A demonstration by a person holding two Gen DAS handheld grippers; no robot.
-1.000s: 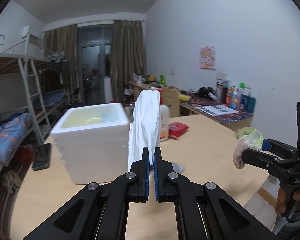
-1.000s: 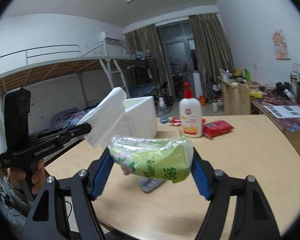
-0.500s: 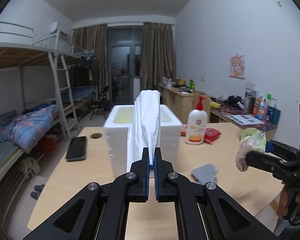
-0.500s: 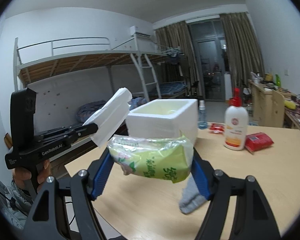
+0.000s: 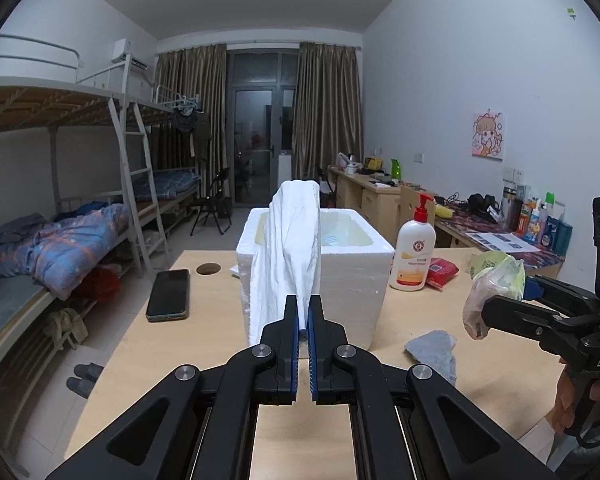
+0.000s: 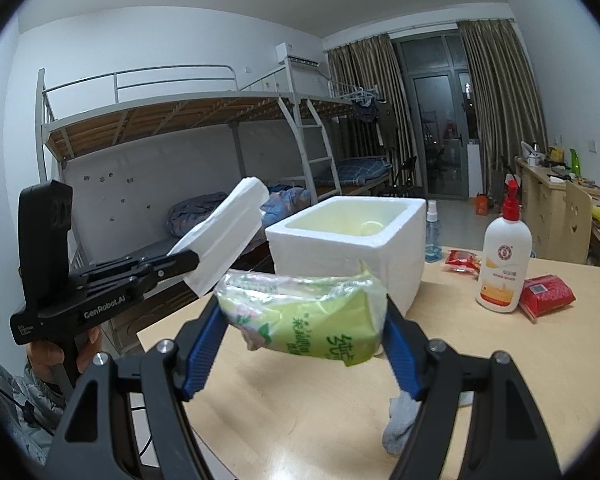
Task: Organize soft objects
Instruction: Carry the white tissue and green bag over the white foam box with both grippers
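My left gripper [image 5: 303,312] is shut on a folded white cloth [image 5: 288,256] and holds it upright in the air in front of the open white foam box [image 5: 352,280]. In the right wrist view the left gripper [image 6: 188,258] shows at left with the cloth [image 6: 224,236]. My right gripper [image 6: 304,320] is shut on a green tissue pack [image 6: 308,316], held above the table near the box [image 6: 348,256]. The right gripper also shows in the left wrist view [image 5: 496,308] with the pack [image 5: 492,288]. A grey sock [image 5: 434,350] lies on the wooden table [image 5: 204,344].
A lotion pump bottle [image 5: 414,256] and a red packet [image 5: 442,272] stand right of the box. A black phone [image 5: 169,295] lies on the table at left, near a cable hole [image 5: 208,268]. Bunk beds [image 5: 60,216] are at left, desks along the right wall.
Both grippers have swung left with their loads. The foam box now sits straight behind the cloth, and the phone and bunk beds have come into the left wrist view.
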